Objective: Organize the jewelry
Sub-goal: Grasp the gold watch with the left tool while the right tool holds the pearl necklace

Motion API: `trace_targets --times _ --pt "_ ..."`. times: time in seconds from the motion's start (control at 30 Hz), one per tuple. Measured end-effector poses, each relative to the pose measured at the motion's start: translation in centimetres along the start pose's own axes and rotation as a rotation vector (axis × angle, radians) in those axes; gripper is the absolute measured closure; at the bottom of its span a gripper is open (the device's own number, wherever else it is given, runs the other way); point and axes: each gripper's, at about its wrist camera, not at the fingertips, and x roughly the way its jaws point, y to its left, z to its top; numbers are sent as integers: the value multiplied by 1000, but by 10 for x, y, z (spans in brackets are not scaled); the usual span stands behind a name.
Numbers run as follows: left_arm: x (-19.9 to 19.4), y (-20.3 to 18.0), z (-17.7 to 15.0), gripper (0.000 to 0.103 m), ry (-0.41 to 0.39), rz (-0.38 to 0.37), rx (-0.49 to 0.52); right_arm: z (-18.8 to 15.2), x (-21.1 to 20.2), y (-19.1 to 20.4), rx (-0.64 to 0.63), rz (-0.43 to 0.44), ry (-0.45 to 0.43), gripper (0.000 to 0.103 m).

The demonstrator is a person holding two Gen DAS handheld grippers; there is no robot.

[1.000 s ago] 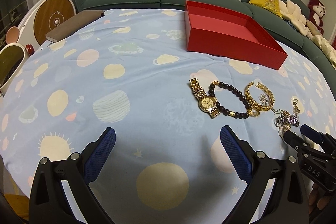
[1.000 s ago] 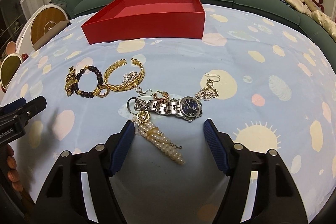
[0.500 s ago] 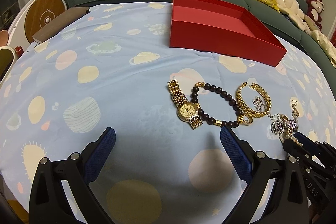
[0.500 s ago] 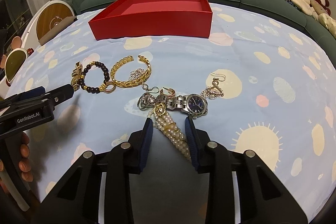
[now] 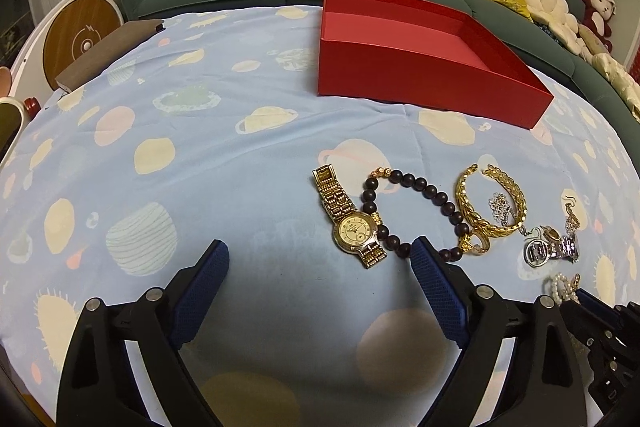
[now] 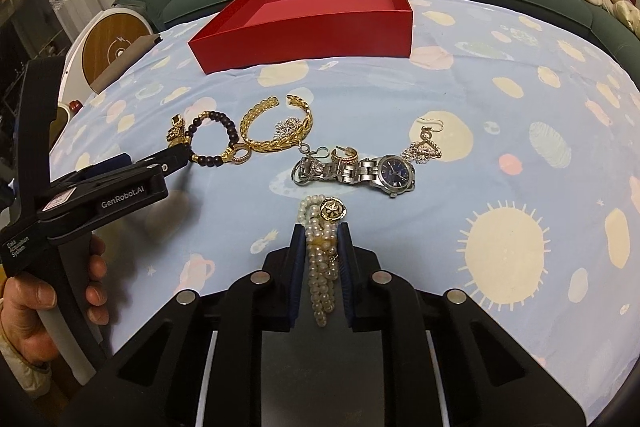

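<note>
The right gripper (image 6: 320, 247) is closing its blue-padded jaws on the multi-strand white pearl bracelet with a gold medallion (image 6: 322, 259), which lies between the pads on the pale blue planet-print tablecloth (image 6: 500, 115) and appears touched on both sides. At twelve o'clock from the pearls lies the silver-link wristwatch with a dark blue dial (image 6: 384, 173), and farther at twelve stands the open red cardboard box (image 6: 312, 27), nothing visible inside. The left gripper (image 5: 320, 291) hovers with its jaws wide apart and easing inward, nothing between them; at one o'clock from it lie the gold wristwatch with a cream dial (image 5: 352, 223), the dark wooden bead bracelet (image 5: 416, 215) and the gold leaf-pattern open bangle (image 5: 490, 203).
</note>
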Motion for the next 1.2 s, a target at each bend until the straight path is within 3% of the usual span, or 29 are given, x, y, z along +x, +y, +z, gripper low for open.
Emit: trace_targets --times 0.07,0.23,0.37,0.5,0.77,0.87,0.93,0.97,1.07,1.17,1.2 --pt "3 -2 0 16 -3 17 5 0 2 0 11 5 5 87" --pt "3 -2 1 40 -26 38 16 1 2 2 6 11 4 87" --pt "1 1 1 52 -36 33 28 0 1 0 10 7 4 87" --pt "-1 7 4 93 -37 -4 32 1 -1 -2 14 5 -4 87" --pt "-6 16 2 94 -20 -49 16 4 -4 2 9 3 -22 87" --pt "-7 16 1 76 -16 -57 16 5 -4 2 14 4 -23 87" --pt "-7 15 3 42 -30 -34 22 5 -3 4 15 7 -24 87" --pt "-7 14 3 41 -45 -14 24 6 -3 4 15 8 -24 87" --pt "0 11 6 41 -51 3 51 6 -3 6 10 12 -24 87" --pt "5 8 8 58 -45 1 66 7 -2 7 7 13 -24 87" --pt "4 7 9 73 -47 -15 67 7 -2 6 8 11 -25 87"
